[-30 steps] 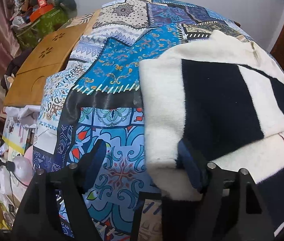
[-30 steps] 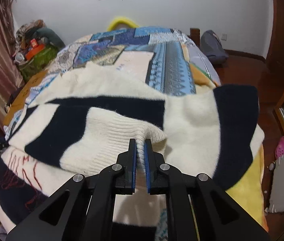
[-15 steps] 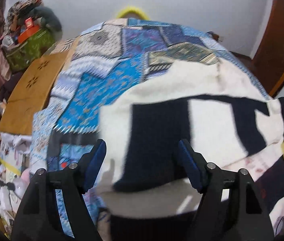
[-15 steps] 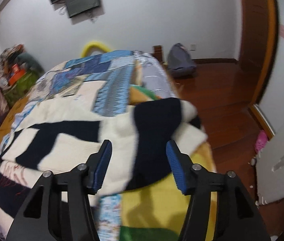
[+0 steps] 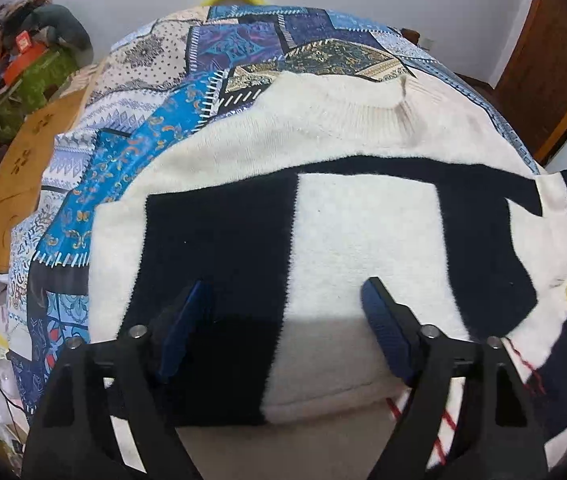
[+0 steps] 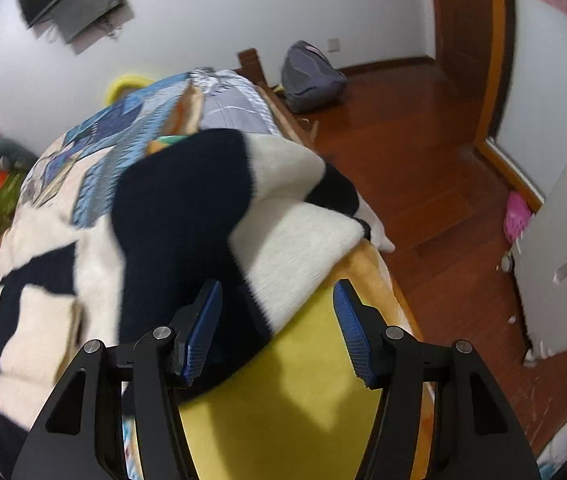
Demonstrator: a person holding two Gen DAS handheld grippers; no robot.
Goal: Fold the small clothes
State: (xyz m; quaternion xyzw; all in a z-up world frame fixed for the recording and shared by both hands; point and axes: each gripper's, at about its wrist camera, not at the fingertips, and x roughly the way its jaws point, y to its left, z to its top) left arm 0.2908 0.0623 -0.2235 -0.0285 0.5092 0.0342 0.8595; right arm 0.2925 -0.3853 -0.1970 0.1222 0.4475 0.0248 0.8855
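We hold the left gripper [image 5: 285, 320] low over the near part of the sweater [image 5: 363, 232], aimed forward across the bed, its blue-padded fingers [image 5: 181, 332] spread wide with nothing between them. The left pad hangs over a dark panel and the right pad over a cream panel; whether either touches the knit we cannot tell. The sweater lies spread on the quilt [image 5: 131, 152], cream with dark blocks, its ribbed collar [image 5: 395, 112] at the far side. Its left sleeve is folded in over the body, giving a straight left edge. Red stitching shows at the near right.

We hold the right gripper [image 6: 277, 328] above the right edge of the bed, tilted toward the floor [image 6: 423, 168], fingers [image 6: 199, 336] apart and gripping nothing. The left finger is over the sweater's right sleeve [image 6: 187, 208], which lies bunched, dark and cream, partly blurred, reaching the bed's edge. The right finger is over a yellow blanket [image 6: 295, 392] that lies under the sweater. A grey bag [image 6: 311, 76] sits on the floor by the far wall, and a screen [image 6: 71, 0] hangs high on that wall.
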